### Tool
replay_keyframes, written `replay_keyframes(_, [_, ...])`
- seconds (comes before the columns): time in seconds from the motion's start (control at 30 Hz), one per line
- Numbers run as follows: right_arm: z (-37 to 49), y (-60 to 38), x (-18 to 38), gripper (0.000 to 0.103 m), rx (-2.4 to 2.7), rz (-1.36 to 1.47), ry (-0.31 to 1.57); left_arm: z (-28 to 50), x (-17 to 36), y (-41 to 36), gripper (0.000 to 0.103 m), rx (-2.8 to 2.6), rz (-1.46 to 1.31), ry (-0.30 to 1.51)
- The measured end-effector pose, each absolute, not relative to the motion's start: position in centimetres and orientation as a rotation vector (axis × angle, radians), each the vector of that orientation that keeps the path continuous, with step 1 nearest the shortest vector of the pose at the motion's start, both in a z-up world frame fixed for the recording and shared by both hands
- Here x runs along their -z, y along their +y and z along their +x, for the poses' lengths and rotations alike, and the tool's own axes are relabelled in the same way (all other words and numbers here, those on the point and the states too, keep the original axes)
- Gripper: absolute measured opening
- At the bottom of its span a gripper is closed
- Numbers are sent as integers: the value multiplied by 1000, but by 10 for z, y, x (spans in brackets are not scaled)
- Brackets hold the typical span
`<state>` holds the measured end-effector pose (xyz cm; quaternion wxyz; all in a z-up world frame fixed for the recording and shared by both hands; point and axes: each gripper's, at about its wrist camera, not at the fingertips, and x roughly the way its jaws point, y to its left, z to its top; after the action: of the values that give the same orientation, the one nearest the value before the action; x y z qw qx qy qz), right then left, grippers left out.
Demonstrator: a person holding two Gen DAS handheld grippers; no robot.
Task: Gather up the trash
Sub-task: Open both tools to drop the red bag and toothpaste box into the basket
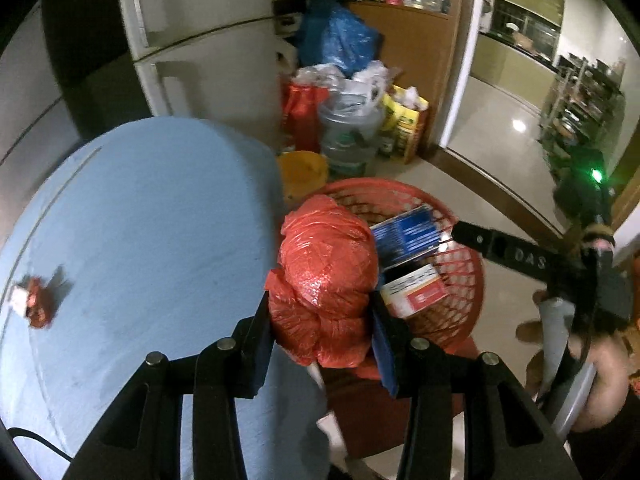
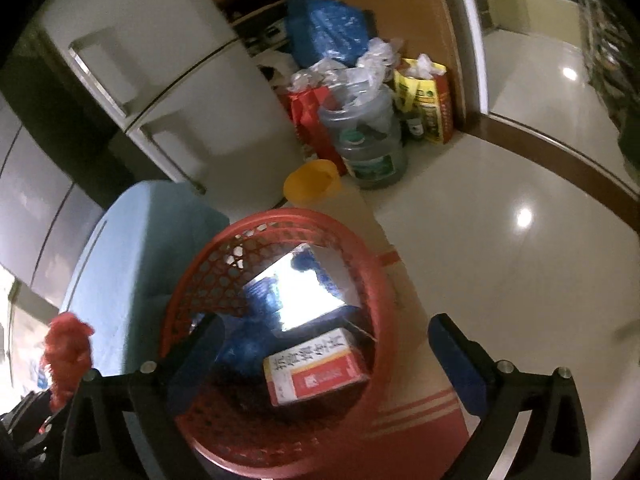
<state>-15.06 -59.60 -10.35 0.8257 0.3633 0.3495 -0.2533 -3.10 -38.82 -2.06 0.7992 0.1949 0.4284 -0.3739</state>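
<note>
My left gripper [image 1: 320, 312] is shut on a crumpled red plastic bag [image 1: 328, 276], held over the table edge beside a red mesh basket [image 1: 460, 280]. The bag also shows at the left of the right wrist view [image 2: 66, 356]. The basket [image 2: 192, 280] holds a blue box [image 1: 404, 236], a red and white box [image 2: 316, 368] and blue plastic. My right gripper [image 2: 324, 344] is open and empty, fingers spread above the basket. A small red and white wrapper [image 1: 34, 300] lies on the light blue table [image 1: 140, 240].
A white fridge [image 1: 208, 40] stands behind the table. On the floor past the basket are a yellow bucket [image 2: 312, 184], a clear water jug [image 2: 368, 140] stuffed with plastic, a blue bag [image 1: 336, 36] and yellow and red bags. A doorway opens at right.
</note>
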Motion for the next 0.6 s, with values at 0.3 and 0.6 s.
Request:
replay_keyframes(0.3, [-187,-610,91,103,608,826,693,-12,38,-431,76,870,374,1048])
replay_keyframes(0.6, [-177,-590,80,103,562,808,682,13,17,-365,76,770,253,1010])
